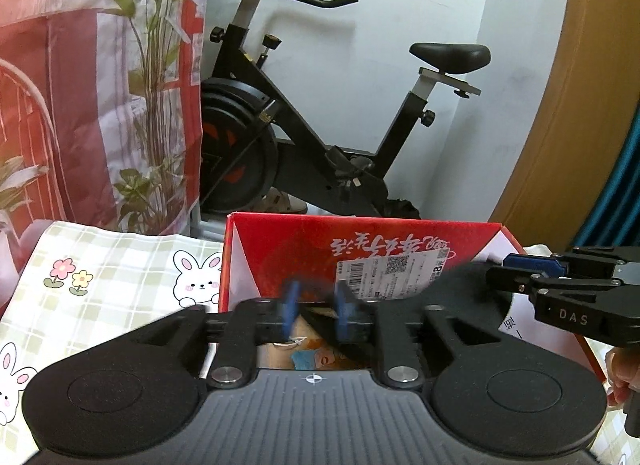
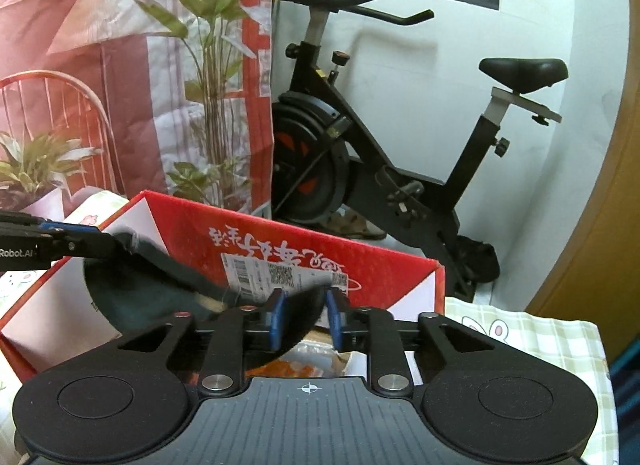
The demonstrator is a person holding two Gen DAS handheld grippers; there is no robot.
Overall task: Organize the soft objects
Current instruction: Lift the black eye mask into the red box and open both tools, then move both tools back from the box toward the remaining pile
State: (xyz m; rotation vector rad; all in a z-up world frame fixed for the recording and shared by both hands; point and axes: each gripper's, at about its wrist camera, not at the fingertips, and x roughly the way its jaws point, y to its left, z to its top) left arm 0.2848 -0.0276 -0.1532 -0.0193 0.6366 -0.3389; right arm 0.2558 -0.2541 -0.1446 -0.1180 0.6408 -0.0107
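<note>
Dark soft cloth (image 2: 132, 297) draped over open red box (image 2: 304, 249) w/ label.

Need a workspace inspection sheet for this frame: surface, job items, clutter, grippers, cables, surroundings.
Surface: checked bunny-print cloth covers it; the red box stands on it, open at the top.
Job's things: one dark soft fabric piece hangs over the box opening, spanning both grippers.
Clutter: printed packets in the box bottom; shipping label on the inner wall.
Grippers: left gripper jaws apart, blurred, a dark strip between the pads; right gripper jaws apart, fabric between the pads, no clamp evident.
Cables: nothing seen.
Surroundings: exercise bike behind the box, plant-print hanging sheet to its left, wooden panel to its right.
</note>
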